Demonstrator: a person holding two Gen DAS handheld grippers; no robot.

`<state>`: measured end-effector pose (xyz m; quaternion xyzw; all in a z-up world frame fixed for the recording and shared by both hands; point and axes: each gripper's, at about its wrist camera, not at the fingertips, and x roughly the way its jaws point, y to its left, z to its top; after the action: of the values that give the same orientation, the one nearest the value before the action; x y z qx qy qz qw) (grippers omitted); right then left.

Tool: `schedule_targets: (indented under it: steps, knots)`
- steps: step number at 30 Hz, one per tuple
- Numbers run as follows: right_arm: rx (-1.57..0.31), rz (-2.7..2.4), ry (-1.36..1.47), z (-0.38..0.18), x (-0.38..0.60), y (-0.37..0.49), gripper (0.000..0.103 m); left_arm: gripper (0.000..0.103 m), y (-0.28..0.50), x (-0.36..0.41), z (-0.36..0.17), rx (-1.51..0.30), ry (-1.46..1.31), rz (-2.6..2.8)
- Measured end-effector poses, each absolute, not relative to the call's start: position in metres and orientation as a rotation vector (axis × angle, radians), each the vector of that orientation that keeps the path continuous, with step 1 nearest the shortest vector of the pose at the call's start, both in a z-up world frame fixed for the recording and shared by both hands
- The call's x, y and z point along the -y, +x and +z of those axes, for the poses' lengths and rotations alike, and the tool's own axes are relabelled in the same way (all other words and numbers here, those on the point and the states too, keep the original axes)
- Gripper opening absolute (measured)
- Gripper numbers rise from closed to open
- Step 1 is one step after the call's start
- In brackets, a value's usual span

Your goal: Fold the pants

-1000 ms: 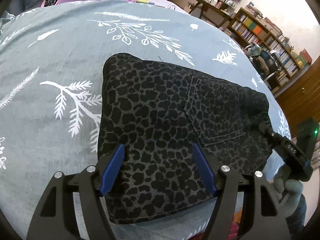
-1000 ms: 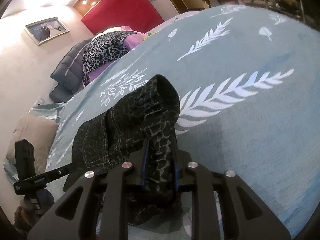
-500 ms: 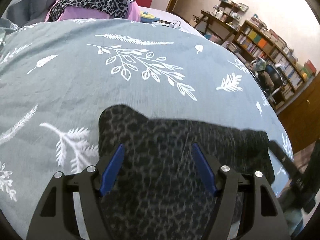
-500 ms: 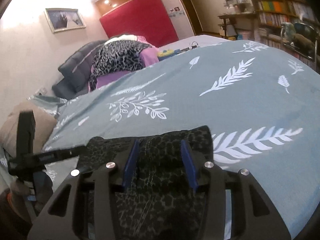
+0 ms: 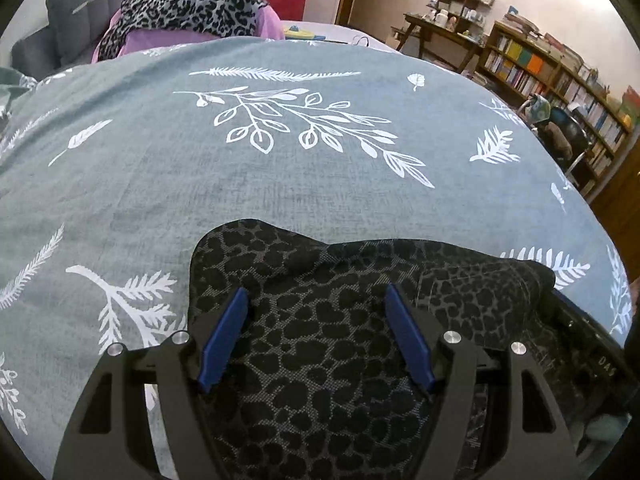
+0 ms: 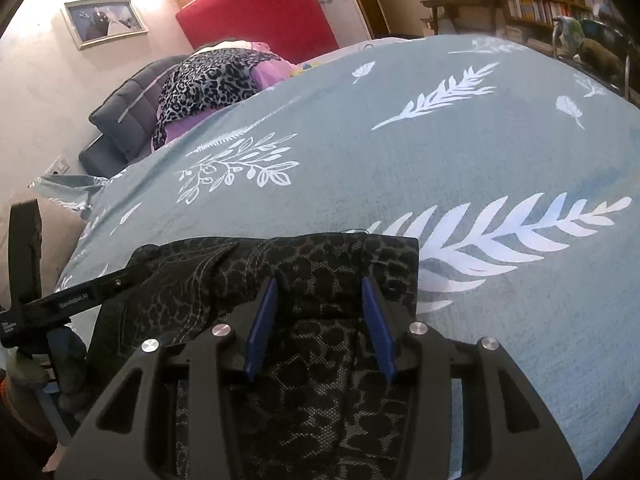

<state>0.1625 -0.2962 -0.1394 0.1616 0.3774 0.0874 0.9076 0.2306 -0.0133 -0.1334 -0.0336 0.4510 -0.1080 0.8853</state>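
Ahead of me the bed [image 5: 280,184] lies open beyond the folded pants [image 5: 328,344]; only the far pile of clothes [image 5: 188,12] blocks passage.

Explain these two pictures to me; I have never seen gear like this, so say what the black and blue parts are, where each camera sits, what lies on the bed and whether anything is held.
No robot here: a person holds a hand-held two-finger gripper in each hand, and each carries a wide-angle camera looking forward along its fingers. One picture comes from the left gripper, the other from the right gripper. The black frames at the bottom are the gripper bodies; the blue strips are the fingers.

On the grey-green bedspread with white leaf prints lie dark leopard-print pants, folded into a compact bundle. Each camera also catches the other gripper at its edge.

Nothing appears to be held. Both grippers stand open above the pants, cloth showing between the fingers but not pinched.

Behind are a pile of bedding and bookshelves.
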Motion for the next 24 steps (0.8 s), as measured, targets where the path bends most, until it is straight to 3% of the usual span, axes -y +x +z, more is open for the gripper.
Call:
schedule_targets:
  steps: [11,24]
  knots:
    - [-0.726,0.193,0.328,-0.091,0.297,0.123,0.045,0.072,0.194,0.012,-0.095,-0.899,-0.021,-0.254]
    - [-0.795,0.156,0.208,-0.113,0.280,0.087,0.045,0.072,0.143,-0.008,-0.120,-0.989,-0.029,-0.228]
